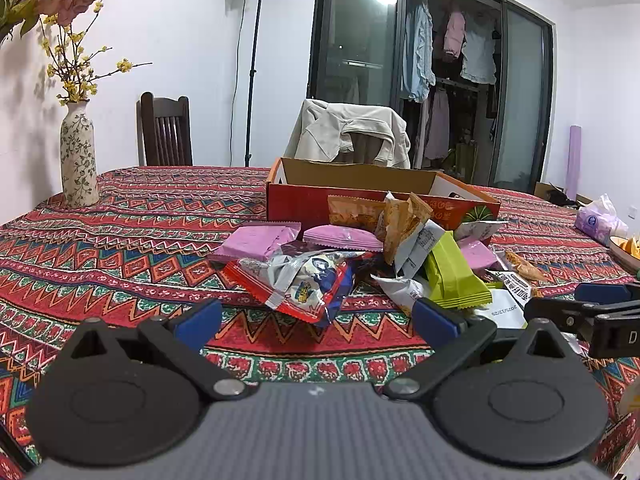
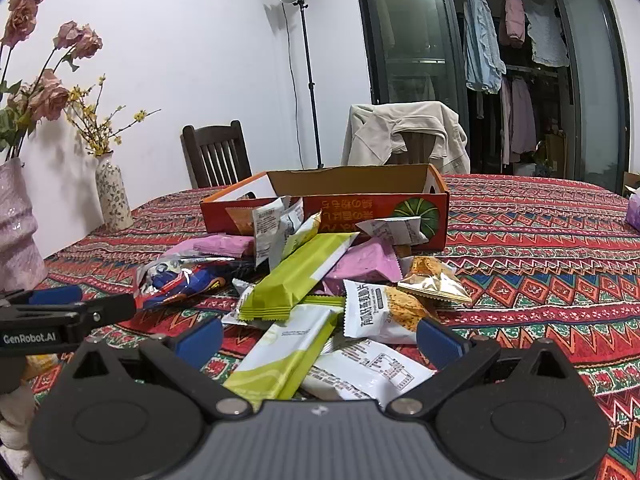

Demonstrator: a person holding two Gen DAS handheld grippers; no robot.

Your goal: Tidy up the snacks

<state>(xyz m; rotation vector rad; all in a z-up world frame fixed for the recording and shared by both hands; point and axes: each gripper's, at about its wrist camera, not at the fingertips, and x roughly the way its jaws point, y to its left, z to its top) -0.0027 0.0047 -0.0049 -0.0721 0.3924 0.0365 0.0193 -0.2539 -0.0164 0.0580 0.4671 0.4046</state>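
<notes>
**Both grippers open, hovering in front of the snack pile**

Jaws are standing spread wide on both tools, nothing between them. Left gripper (image 1: 316, 322) is hanging low over the patterned tablecloth (image 1: 120, 248), just short of the red-and-blue packet (image 1: 304, 284) at the near edge of the pile. Right gripper (image 2: 320, 338) is sitting closer in, with a lime-and-white bar wrapper (image 2: 288, 354) and a white printed sachet (image 2: 368, 368) lying right between its blue pads.

The snacks are lying in a loose heap on the cloth, piled against the front wall of the open red cardboard box (image 2: 360, 204); the box floor is not visible, so contents cannot be told. Purple packets (image 1: 256, 242) are lying flat toward the back, a long green bar (image 2: 304, 272) is resting tilted across the top, and a clear cracker pouch (image 2: 434, 280) is sitting on the right.

Judgement: all are looking light, thin, crinkly foil or film, slippery and crushable. Best hold is probably a crimped end seal or a flat edge, light squeeze only. Overlapping packets may be dragging neighbours along.
</notes>
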